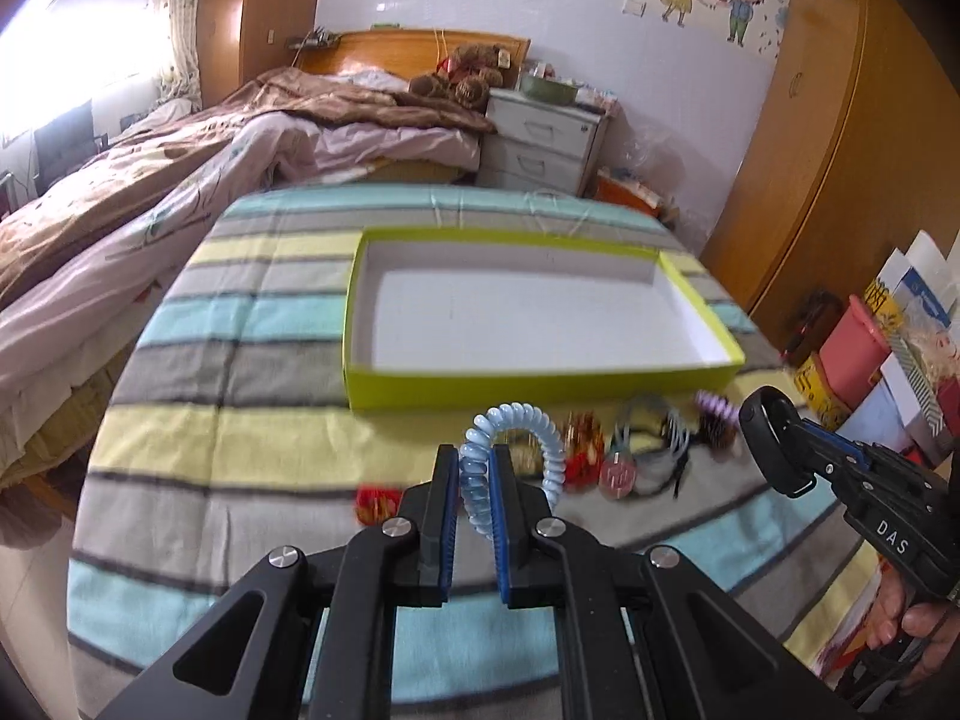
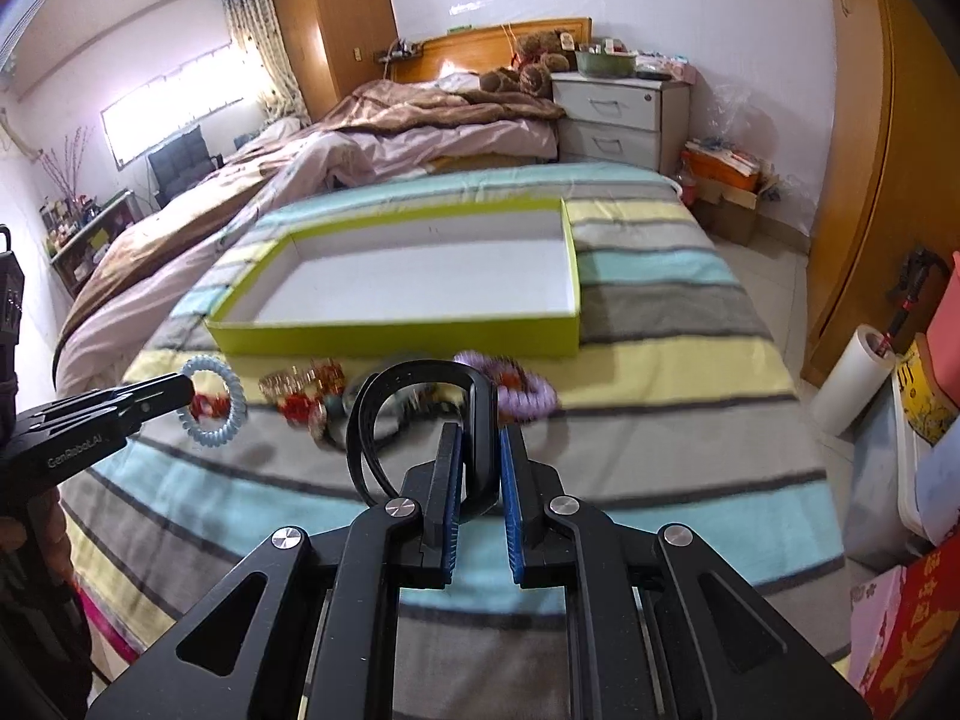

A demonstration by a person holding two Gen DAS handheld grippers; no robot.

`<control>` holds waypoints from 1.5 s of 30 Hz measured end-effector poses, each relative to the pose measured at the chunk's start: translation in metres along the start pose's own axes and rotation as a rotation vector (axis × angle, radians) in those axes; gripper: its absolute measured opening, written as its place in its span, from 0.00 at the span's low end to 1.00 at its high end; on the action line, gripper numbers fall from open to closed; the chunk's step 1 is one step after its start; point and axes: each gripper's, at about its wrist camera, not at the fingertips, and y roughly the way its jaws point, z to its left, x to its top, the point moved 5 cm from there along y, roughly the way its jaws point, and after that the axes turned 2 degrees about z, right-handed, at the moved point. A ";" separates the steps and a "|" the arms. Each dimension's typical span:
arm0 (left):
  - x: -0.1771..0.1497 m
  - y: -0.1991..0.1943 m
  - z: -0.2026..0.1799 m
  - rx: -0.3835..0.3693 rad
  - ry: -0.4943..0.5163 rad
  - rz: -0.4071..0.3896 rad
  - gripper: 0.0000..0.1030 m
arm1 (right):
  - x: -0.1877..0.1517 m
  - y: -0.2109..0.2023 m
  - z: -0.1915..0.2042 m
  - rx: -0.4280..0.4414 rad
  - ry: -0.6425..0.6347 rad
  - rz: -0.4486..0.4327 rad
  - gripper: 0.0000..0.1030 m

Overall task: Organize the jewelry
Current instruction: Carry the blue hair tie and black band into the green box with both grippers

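Note:
My left gripper (image 1: pixel 474 462) is shut on a light blue spiral hair tie (image 1: pixel 543 426), held above the striped blanket; it also shows in the right wrist view (image 2: pixel 213 399). My right gripper (image 2: pixel 480 444) is shut on a black band (image 2: pixel 414 378), which shows at the right of the left wrist view (image 1: pixel 765 438). An empty lime green box (image 1: pixel 540 384) with a white inside lies just beyond both grippers, also in the right wrist view (image 2: pixel 396 336). A blurred pile of jewelry (image 1: pixel 624 450) with a purple spiral tie (image 2: pixel 528 396) lies in front of the box.
The striped blanket (image 1: pixel 240 438) covers a surface beside an unmade bed (image 1: pixel 150 192). A white nightstand (image 1: pixel 540 144) stands behind. Bags and boxes (image 1: pixel 888 348) stand on the floor at right, with a white roll (image 2: pixel 852 378) and wooden wardrobe (image 2: pixel 900 150).

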 end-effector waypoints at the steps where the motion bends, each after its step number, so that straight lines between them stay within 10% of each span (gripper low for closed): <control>1: 0.006 0.001 0.000 -0.006 -0.004 -0.005 0.10 | 0.004 0.000 0.001 0.000 -0.003 -0.007 0.12; 21: 0.086 0.068 0.026 -0.028 -0.058 0.008 0.10 | 0.083 0.074 -0.017 -0.061 0.005 0.033 0.12; 45: 0.088 0.128 0.043 0.003 -0.082 0.114 0.10 | 0.091 0.135 -0.030 -0.133 -0.033 0.135 0.13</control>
